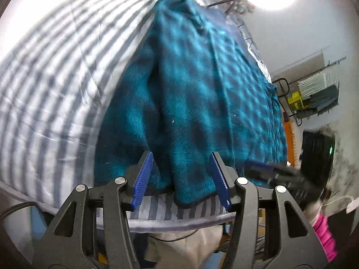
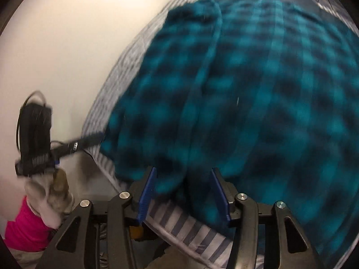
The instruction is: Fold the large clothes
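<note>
A teal and black plaid fleece garment [image 1: 197, 85] lies spread on a bed with a grey and white striped sheet [image 1: 49, 71]. My left gripper [image 1: 181, 157] hovers over the garment's near hem, its blue pads [image 1: 143, 177] apart with nothing pinched. In the right wrist view the same garment [image 2: 258, 94] fills the frame, blurred. My right gripper [image 2: 184, 172] stands open above a fold at its near edge. Each gripper shows in the other's view: the right gripper [image 1: 258, 168] at the garment's right edge, the left gripper [image 2: 94, 140] at its left corner.
The striped sheet's near edge [image 2: 190, 231] runs below both grippers. A gloved hand with a pink sleeve [image 2: 24, 228] holds the left tool. At the right stand a rack with a yellow box [image 1: 296, 103], an orange brush [image 1: 290, 139] and a dark round object [image 1: 316, 154]. A pale wall [image 2: 67, 44] lies left.
</note>
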`<state>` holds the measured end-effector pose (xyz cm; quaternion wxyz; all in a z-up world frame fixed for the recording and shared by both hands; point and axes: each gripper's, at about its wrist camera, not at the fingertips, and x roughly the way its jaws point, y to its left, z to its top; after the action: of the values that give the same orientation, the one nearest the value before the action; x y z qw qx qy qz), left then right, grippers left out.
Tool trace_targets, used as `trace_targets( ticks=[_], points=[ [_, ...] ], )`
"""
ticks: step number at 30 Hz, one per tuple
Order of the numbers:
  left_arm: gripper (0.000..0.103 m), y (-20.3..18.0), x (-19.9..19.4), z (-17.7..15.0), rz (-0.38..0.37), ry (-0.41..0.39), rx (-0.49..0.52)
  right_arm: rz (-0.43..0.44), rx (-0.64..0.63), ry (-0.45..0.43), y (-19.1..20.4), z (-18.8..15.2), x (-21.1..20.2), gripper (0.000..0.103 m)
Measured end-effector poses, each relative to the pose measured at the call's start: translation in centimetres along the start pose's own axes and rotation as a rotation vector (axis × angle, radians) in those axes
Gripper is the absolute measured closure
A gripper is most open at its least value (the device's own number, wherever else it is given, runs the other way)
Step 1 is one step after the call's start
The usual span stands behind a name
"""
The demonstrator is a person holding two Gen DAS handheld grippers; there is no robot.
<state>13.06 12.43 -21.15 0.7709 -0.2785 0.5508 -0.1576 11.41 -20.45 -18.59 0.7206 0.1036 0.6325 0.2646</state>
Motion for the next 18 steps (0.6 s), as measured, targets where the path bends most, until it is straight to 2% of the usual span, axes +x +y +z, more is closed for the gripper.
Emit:
trace_targets(
  ticks=[4, 7, 8, 12, 15, 18],
  points=[
    [0.063, -0.6, 1.9, 0.5, 0.035, 0.012, 0.021, 0.026, 0.051, -0.004, -1.1, -1.8, 1.3, 0.051],
    [0.088, -0.8, 3.2, 0.8, 0.056, 0.02, 0.018, 0.051, 0.08, -0.01, -1.6, -1.7, 1.8, 0.054],
    [0.096, -0.8, 3.5, 0.9, 0.057, 0.02, 0.018, 0.058, 0.077, -0.011, -1.7, -1.8, 1.9, 0.059],
    [0.099, -1.9, 3.0, 0.7, 0.077, -0.005, 0.051, 0.092, 0.05, 0.004, -1.2, -1.9, 1.8, 0.102],
    [0.1, -3.5, 0.9, 0.9, 0.087, -0.058, 0.106, 0.121, 0.051, -0.014, 0.1, -1.9, 1.7, 0.103],
    [0.1, -3.5, -2.0, 1.2, 0.1, -0.112, 0.126, 0.189, 0.056, -0.05, 1.9, -1.5, 0.2, 0.103]
  ],
)
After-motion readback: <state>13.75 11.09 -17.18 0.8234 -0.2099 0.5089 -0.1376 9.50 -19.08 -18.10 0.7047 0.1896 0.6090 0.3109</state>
